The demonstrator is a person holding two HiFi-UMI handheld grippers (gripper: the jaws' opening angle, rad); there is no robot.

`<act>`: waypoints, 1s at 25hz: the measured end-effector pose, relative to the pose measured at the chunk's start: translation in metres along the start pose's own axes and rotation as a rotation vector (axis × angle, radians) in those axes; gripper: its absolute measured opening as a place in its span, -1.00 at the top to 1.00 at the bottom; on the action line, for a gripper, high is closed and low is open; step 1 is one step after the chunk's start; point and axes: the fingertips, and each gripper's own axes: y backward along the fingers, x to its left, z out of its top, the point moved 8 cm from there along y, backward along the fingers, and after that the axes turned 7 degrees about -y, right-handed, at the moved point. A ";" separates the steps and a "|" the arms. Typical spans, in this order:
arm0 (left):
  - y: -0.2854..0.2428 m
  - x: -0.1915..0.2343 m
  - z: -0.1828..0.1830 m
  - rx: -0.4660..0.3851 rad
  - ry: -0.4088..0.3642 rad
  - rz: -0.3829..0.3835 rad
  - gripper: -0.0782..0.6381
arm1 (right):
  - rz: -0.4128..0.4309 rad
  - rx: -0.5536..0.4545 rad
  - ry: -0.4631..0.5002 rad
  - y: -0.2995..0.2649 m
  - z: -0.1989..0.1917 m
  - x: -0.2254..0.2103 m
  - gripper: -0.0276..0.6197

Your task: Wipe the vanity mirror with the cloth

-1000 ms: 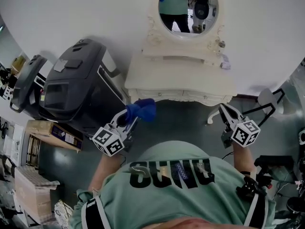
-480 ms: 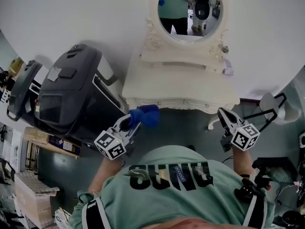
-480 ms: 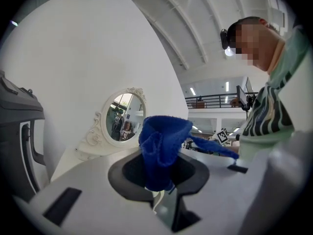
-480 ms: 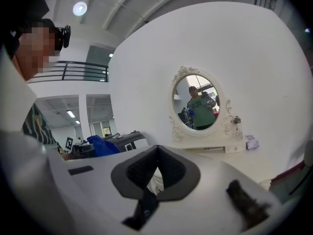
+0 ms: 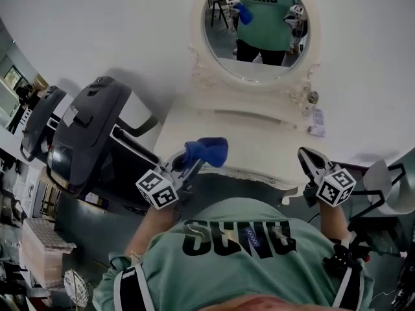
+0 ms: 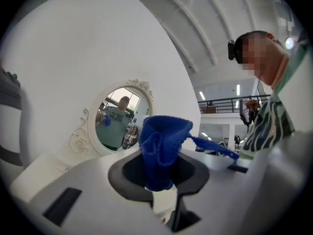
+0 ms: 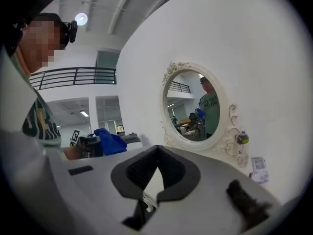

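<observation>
The oval vanity mirror (image 5: 259, 28) in its ornate white frame stands at the back of the white vanity table (image 5: 246, 148). It also shows in the left gripper view as the mirror (image 6: 117, 119) and in the right gripper view as the mirror (image 7: 191, 106). My left gripper (image 5: 193, 164) is shut on a bunched blue cloth (image 5: 207, 151), held over the table's front edge. Up close, the cloth (image 6: 161, 148) stands up between the jaws. My right gripper (image 5: 308, 159) hovers at the table's front right corner, shut and empty. The mirror reflects the person and both grippers.
A large black machine (image 5: 91, 135) stands left of the vanity, against the wall. Cardboard boxes (image 5: 42, 251) lie at lower left. A white chair (image 5: 389, 186) is at the right. A small bottle (image 5: 313, 98) and a pale packet (image 5: 316, 123) sit on the table's back right.
The person has stepped closer to the vanity and the view has tilted up, so the mirror shows larger. Both grippers moved forward; the cloth is now over the table's front edge.
</observation>
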 end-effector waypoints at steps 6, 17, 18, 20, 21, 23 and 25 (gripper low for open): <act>-0.041 0.019 0.003 0.046 -0.015 0.027 0.54 | 0.057 0.032 -0.010 -0.045 0.020 -0.038 0.90; -0.100 0.170 0.072 0.004 -0.349 0.024 0.54 | -0.072 0.022 0.018 -0.161 0.048 -0.032 0.90; -0.113 0.181 0.088 0.006 -0.448 0.031 0.54 | -0.087 0.015 0.024 -0.166 0.052 -0.030 0.89; -0.144 0.197 0.124 0.009 -0.667 0.072 0.54 | -0.115 0.007 0.044 -0.172 0.060 -0.029 0.90; -0.161 0.201 0.141 0.013 -0.785 0.109 0.54 | -0.125 0.007 0.060 -0.172 0.063 -0.031 0.89; -0.199 0.203 0.169 0.028 -1.037 0.220 0.54 | -0.146 0.026 0.112 -0.167 0.066 -0.038 0.90; -0.237 0.202 0.189 0.049 -1.273 0.356 0.54 | -0.163 0.052 0.163 -0.158 0.068 -0.049 0.89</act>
